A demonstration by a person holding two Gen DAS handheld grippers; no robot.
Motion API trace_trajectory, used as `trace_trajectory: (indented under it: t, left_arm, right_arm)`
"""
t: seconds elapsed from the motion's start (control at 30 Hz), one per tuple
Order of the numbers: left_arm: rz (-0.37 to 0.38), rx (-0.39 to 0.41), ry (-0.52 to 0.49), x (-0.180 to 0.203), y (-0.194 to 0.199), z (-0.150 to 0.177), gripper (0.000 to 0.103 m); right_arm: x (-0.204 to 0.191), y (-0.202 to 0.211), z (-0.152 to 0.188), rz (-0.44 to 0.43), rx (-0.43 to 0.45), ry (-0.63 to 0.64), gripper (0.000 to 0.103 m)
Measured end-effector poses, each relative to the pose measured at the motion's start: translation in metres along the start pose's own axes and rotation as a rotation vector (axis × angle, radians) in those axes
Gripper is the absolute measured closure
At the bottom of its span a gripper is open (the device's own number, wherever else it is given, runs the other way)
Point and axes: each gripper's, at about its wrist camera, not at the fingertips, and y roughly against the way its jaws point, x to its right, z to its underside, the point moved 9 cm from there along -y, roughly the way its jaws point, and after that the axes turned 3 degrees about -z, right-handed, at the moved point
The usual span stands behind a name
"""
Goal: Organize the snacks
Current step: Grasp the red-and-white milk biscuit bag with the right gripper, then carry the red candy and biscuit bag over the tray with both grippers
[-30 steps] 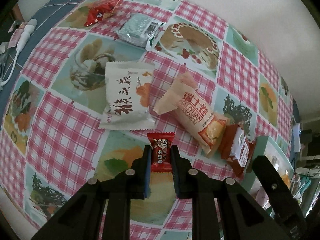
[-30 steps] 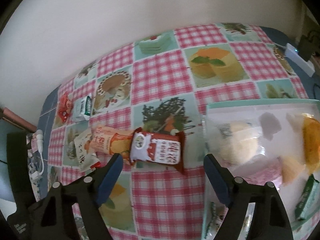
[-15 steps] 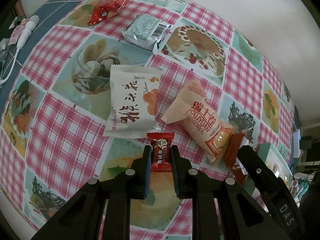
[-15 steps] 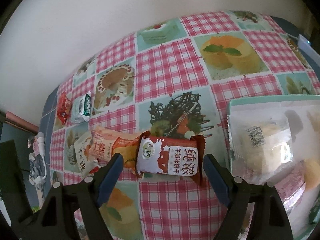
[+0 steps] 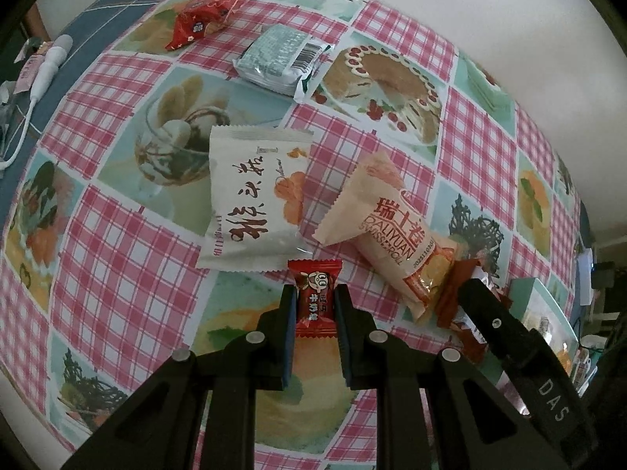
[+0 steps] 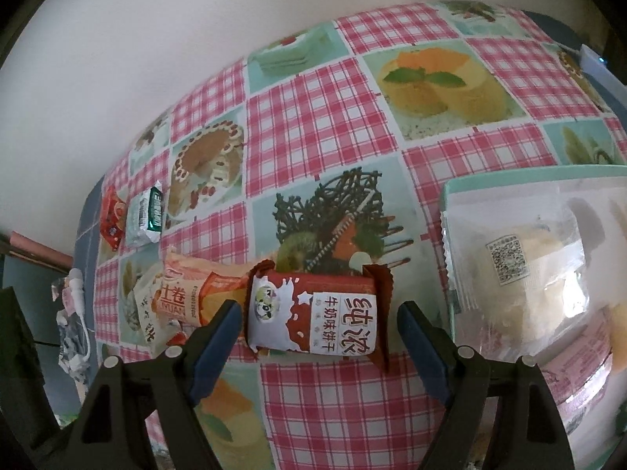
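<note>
Left claw (image 5: 313, 305) pinches red candy (image 5: 315, 297); right claw (image 6: 317, 337) spread around biscuit pack (image 6: 313, 317)

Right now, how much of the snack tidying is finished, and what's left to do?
Partly done: several wrapped snacks already lie in the mint-green tray. In hand: the left tool is shut on a small red milk candy, and the right tool sits open around the milk biscuit pack. Left on the tablecloth: the Swiss roll, white pastry packet, green packet and red packet.
</note>
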Motion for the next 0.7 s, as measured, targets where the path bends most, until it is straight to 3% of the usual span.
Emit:
trace_trajectory:
  t: [0.3,0.7]
  left_arm:
    - [-0.013,-0.007,0.0,-0.001,-0.002,-0.001,0.083]
    - [-0.026,0.01,-0.015,0.001,0.01,-0.011,0.083]
  right_arm:
    - [-0.001,0.001,0.0,0.008,0.004,0.008,0.039]
    - [-0.002,0.014,-0.003,-0.004,0.025,0.025,0.041]
